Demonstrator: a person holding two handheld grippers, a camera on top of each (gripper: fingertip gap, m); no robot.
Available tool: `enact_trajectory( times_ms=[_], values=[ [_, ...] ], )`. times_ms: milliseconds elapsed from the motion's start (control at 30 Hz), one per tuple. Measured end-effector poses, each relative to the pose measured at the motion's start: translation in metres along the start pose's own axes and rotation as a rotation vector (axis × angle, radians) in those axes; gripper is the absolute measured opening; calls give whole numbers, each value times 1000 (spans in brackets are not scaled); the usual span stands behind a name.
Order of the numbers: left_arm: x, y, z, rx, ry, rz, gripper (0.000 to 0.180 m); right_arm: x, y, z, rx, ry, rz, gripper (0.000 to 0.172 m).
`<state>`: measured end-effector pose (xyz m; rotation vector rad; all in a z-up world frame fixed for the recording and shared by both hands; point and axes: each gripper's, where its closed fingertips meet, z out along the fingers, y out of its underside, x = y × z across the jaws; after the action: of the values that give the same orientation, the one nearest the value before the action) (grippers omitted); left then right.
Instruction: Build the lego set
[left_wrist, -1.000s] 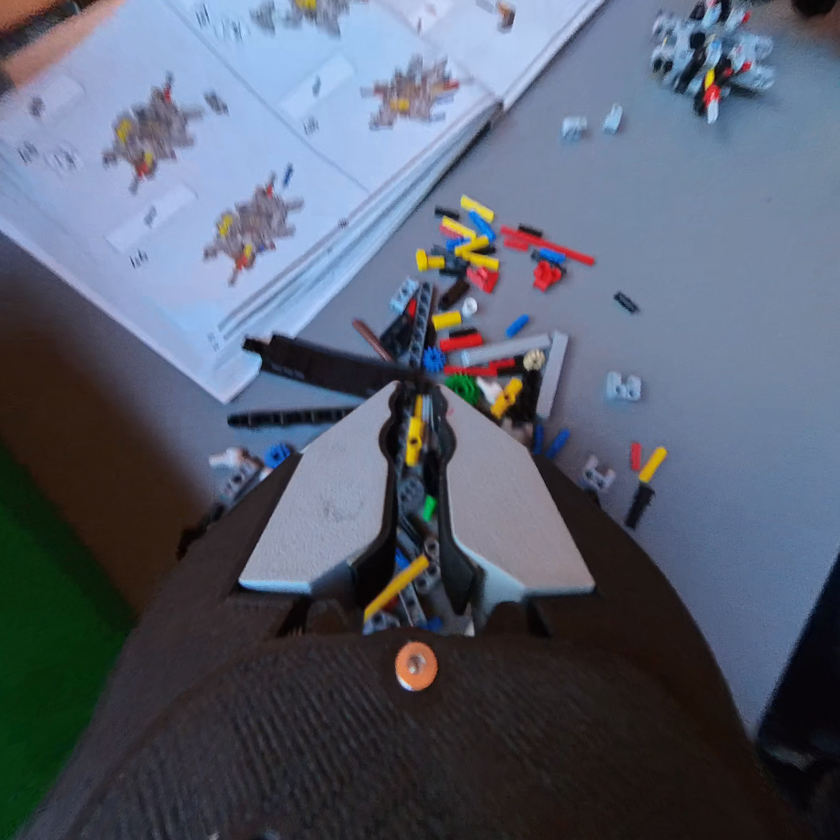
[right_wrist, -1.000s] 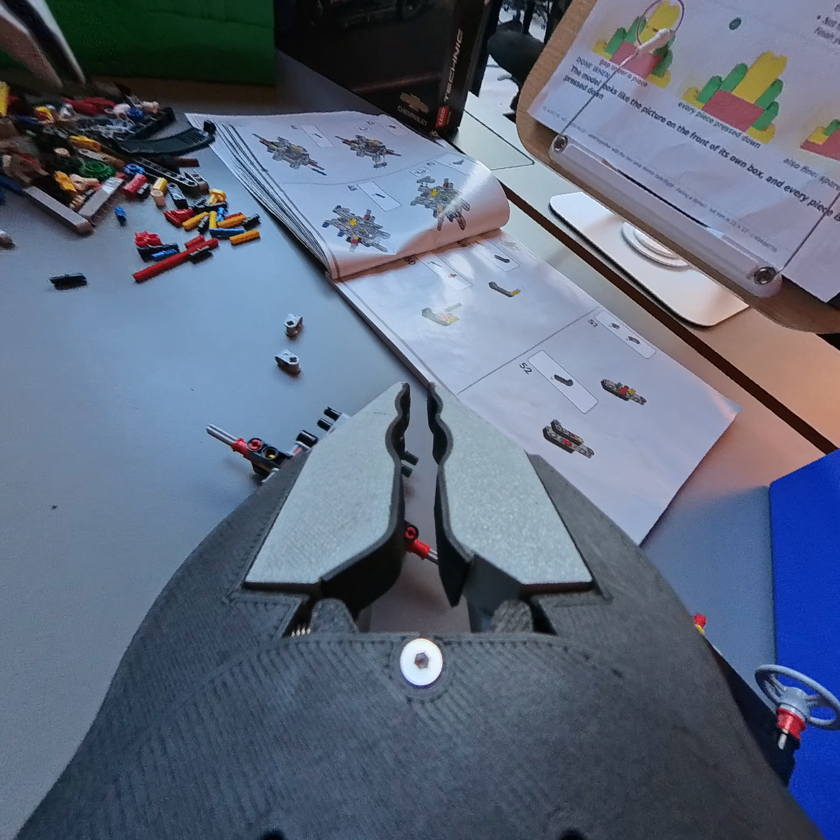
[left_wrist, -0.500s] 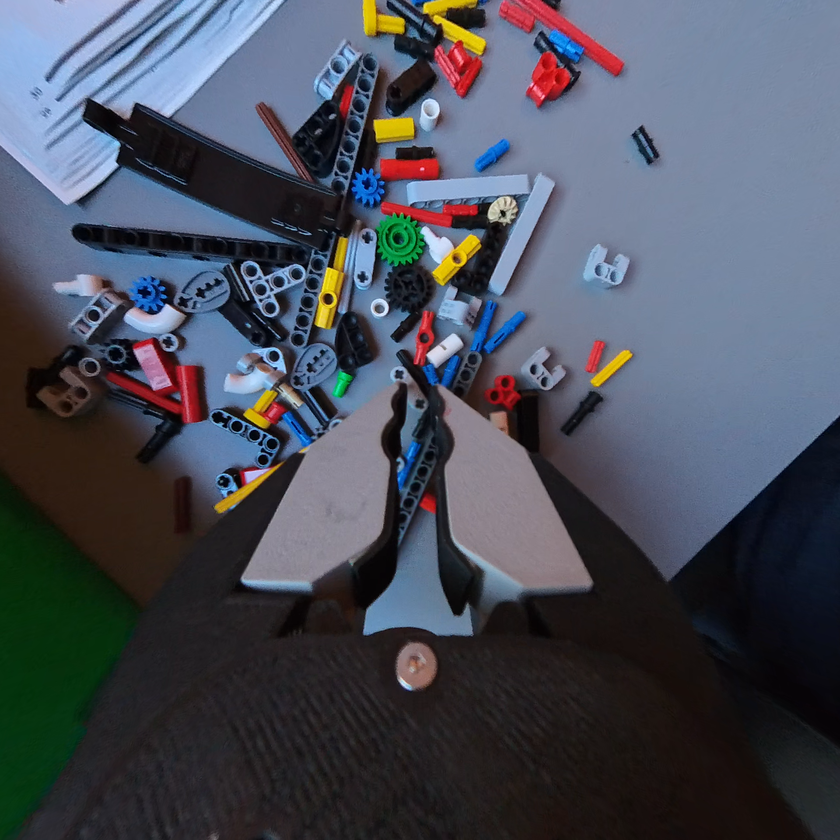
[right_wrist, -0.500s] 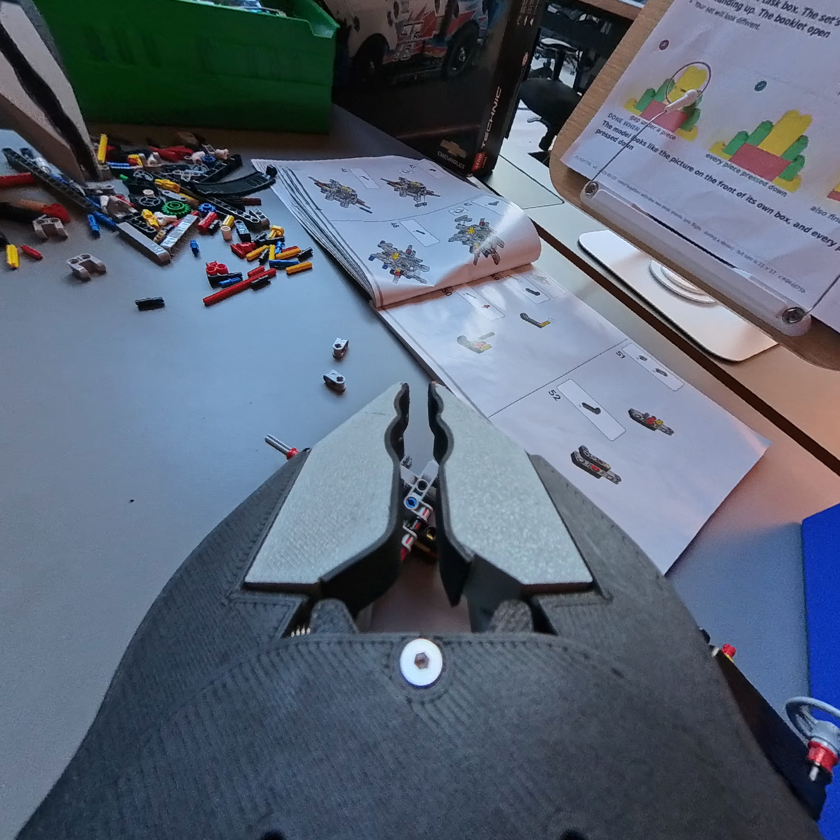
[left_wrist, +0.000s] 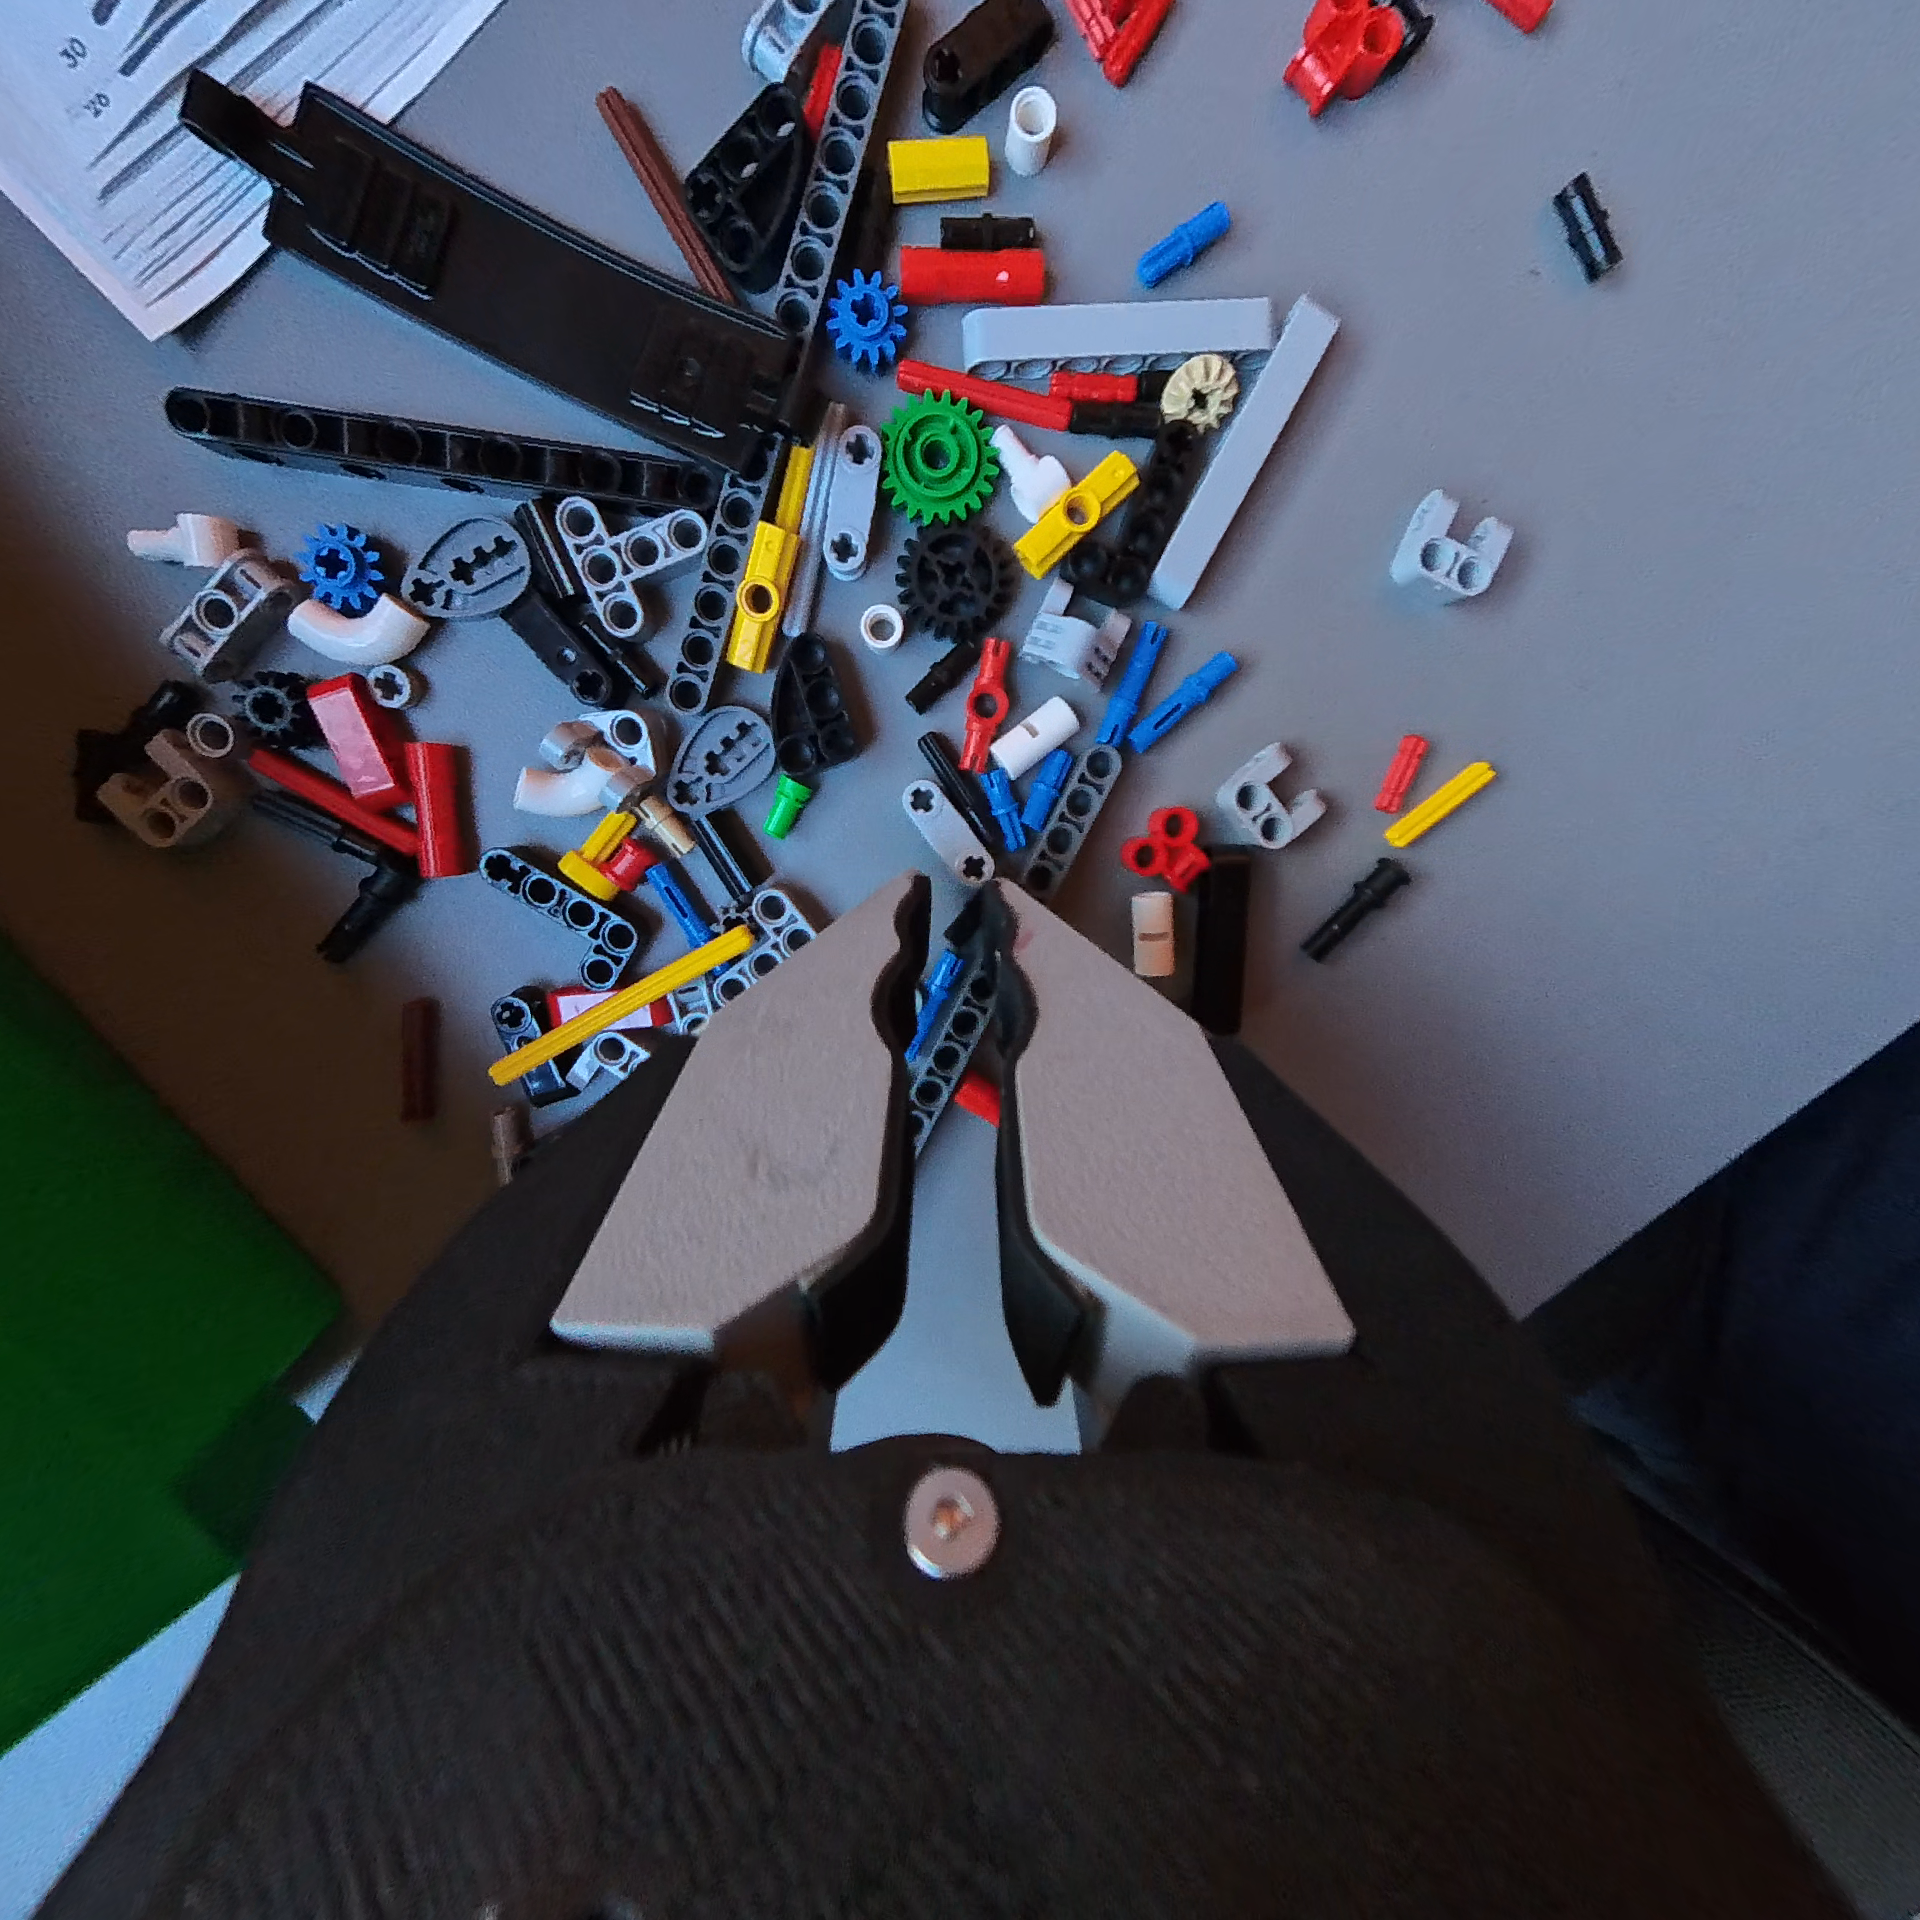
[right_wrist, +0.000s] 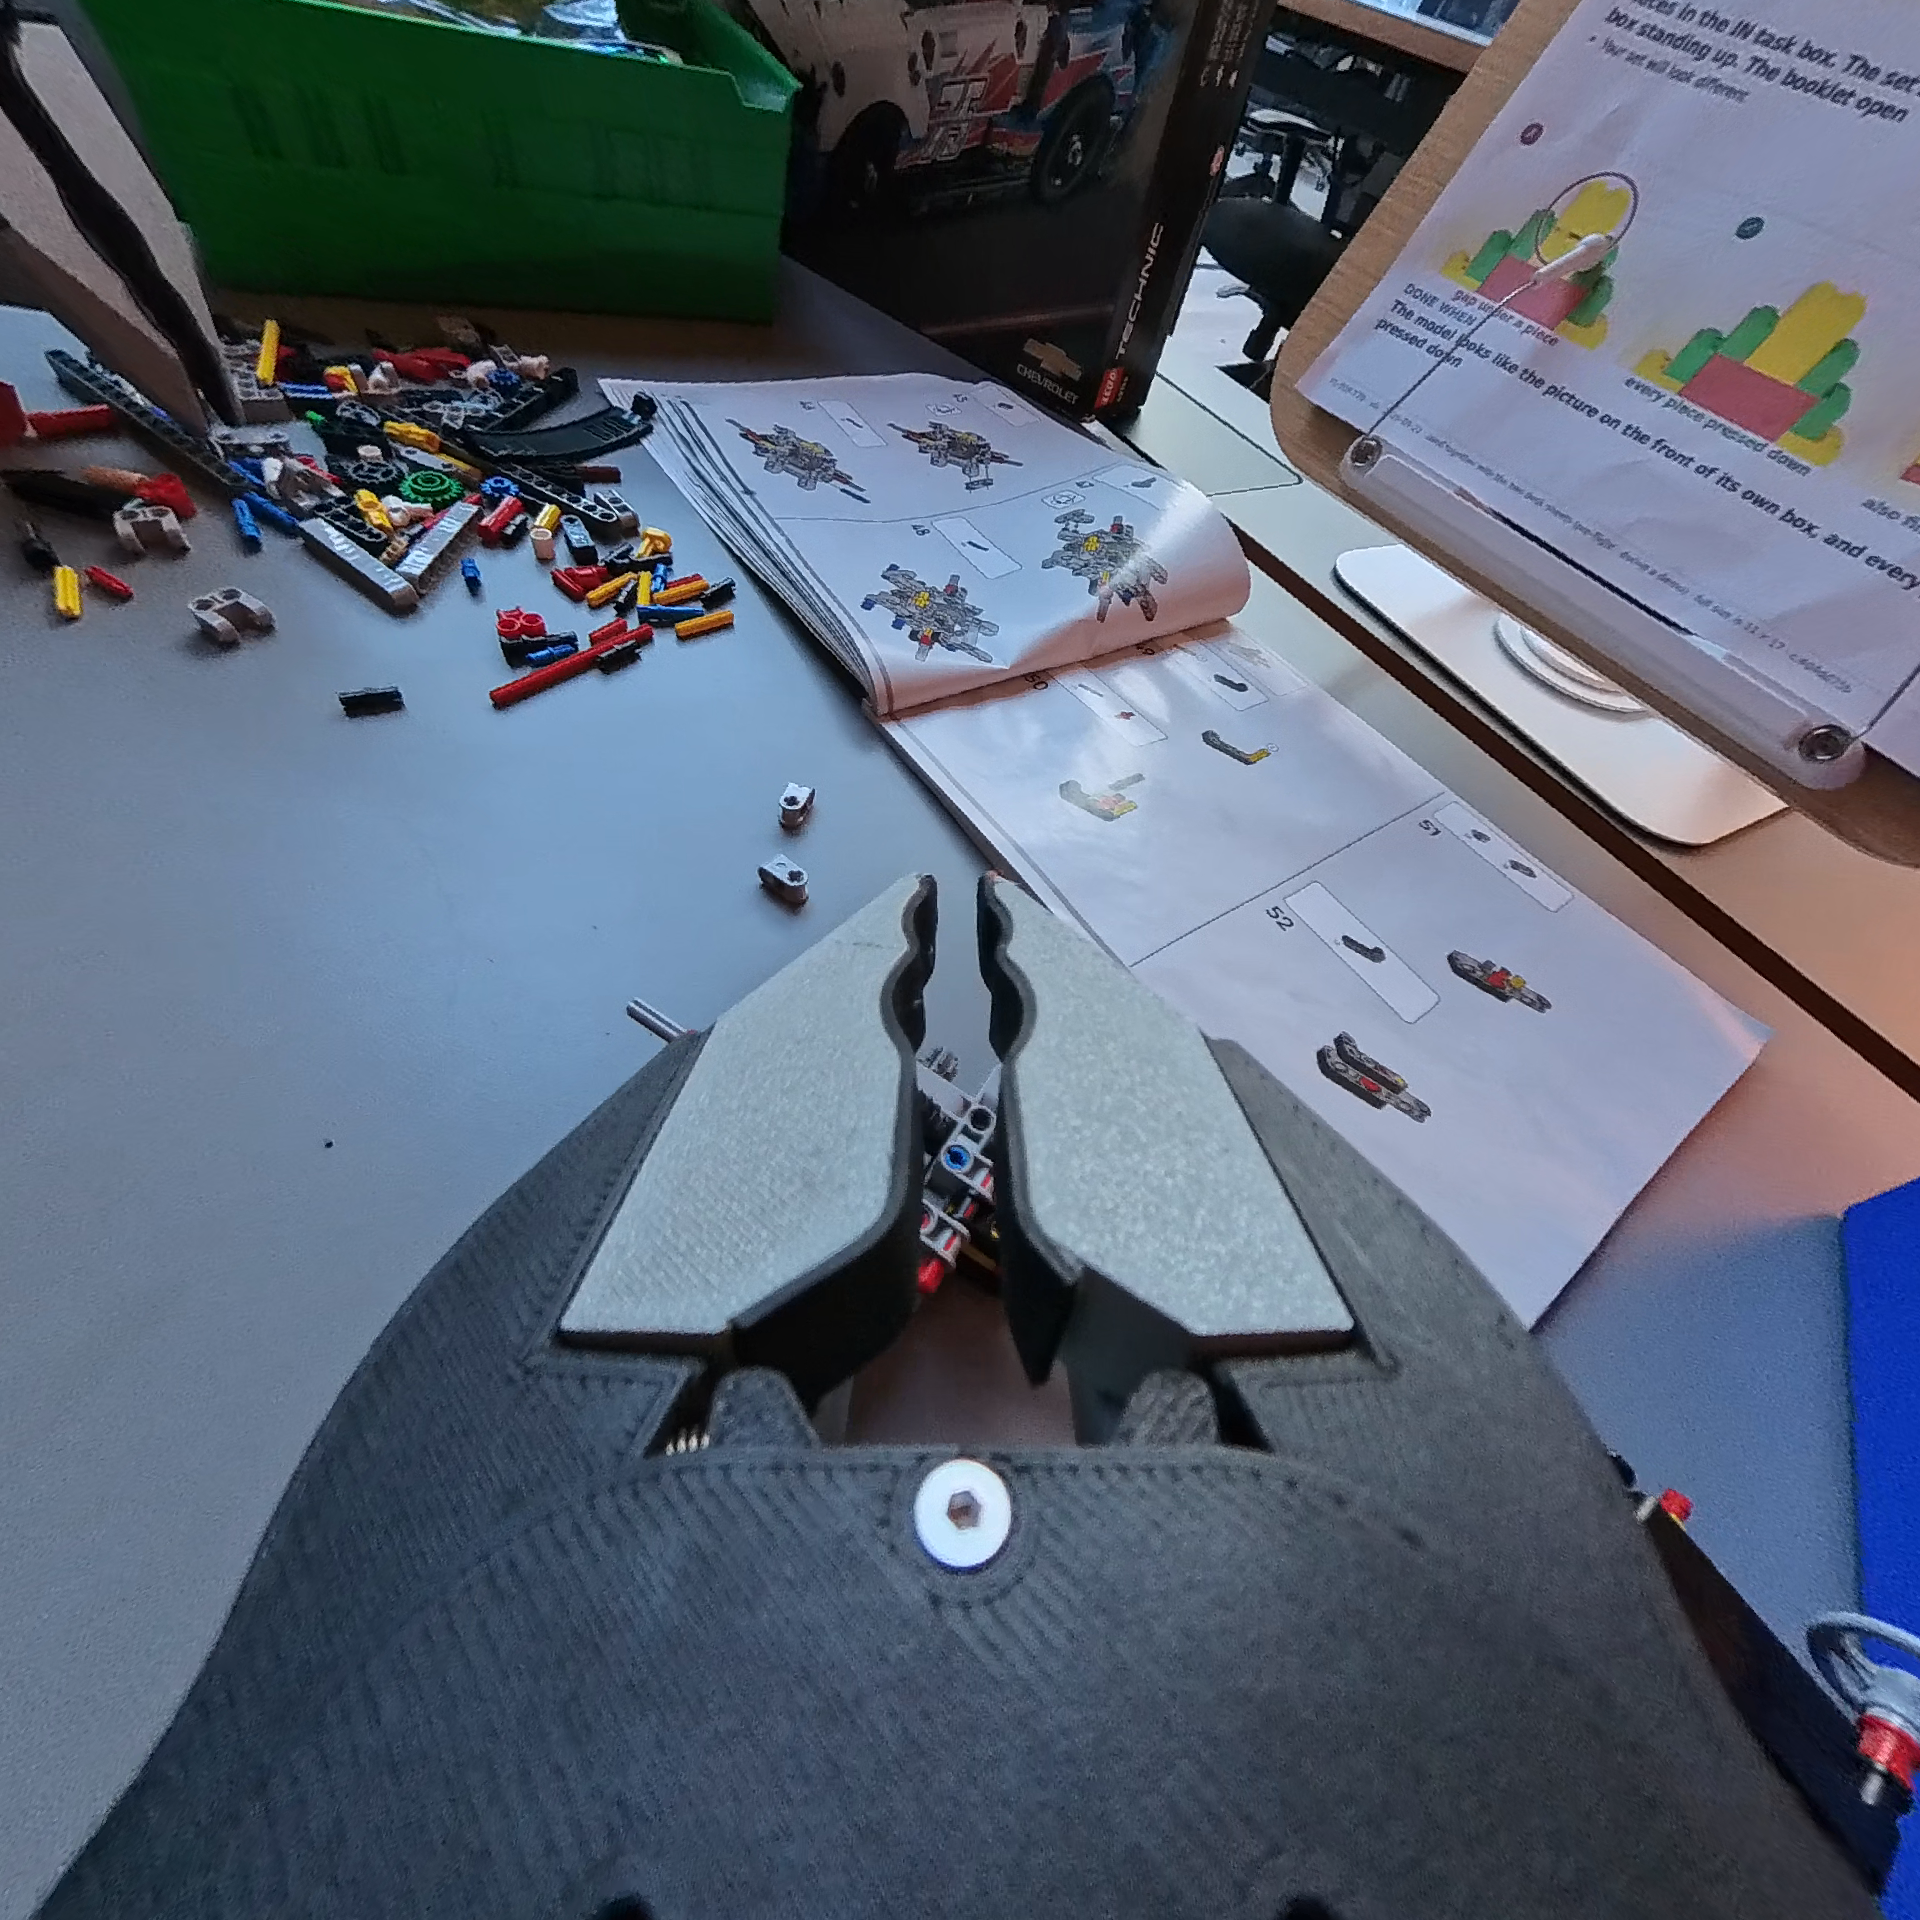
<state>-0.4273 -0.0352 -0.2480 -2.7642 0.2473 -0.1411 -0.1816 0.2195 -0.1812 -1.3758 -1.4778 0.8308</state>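
Left wrist view: looks straight down on a heap of small plastic building pieces (left_wrist: 831, 520) spread on a grey table (left_wrist: 1610, 935), with the corner of a white printed booklet (left_wrist: 156, 177) at the far left edge and a green patch (left_wrist: 94, 1299) beyond the table's near left edge. The left gripper (left_wrist: 956, 894) is narrowed on a dark grey holed plastic beam (left_wrist: 956, 1029) carrying a blue pin; the beam runs lengthwise in the slot, pressed against the right finger (left_wrist: 1122, 1122), with a black piece at the tip. Contact on the left finger cannot be told.

Right wrist view: alone shows the open booklet's pages, a green plastic bin (right_wrist: 447, 177) and a dark printed carton (right_wrist: 1039, 177) at the far edge, a tilted instruction sheet on a wooden board (right_wrist: 1621, 312), and a blue surface (right_wrist: 1881, 1403) at the near right. The right gripper (right_wrist: 956, 894) has its tips nearly together with nothing between them; a small grey, red and black assembly (right_wrist: 956, 1174) sits deeper in the slot, and whether it is clamped cannot be told.
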Motion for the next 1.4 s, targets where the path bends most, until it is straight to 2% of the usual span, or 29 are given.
enact_trajectory(
  times_ms=[667,1400],
  values=[
    [-1,-4,-6,7,-31,9,11,-2,2,2,-12,-12,0,4],
    [-5,-9,6,2,-7,-17,10,-2,2,2,-15,-17,-2,4]
  ],
)
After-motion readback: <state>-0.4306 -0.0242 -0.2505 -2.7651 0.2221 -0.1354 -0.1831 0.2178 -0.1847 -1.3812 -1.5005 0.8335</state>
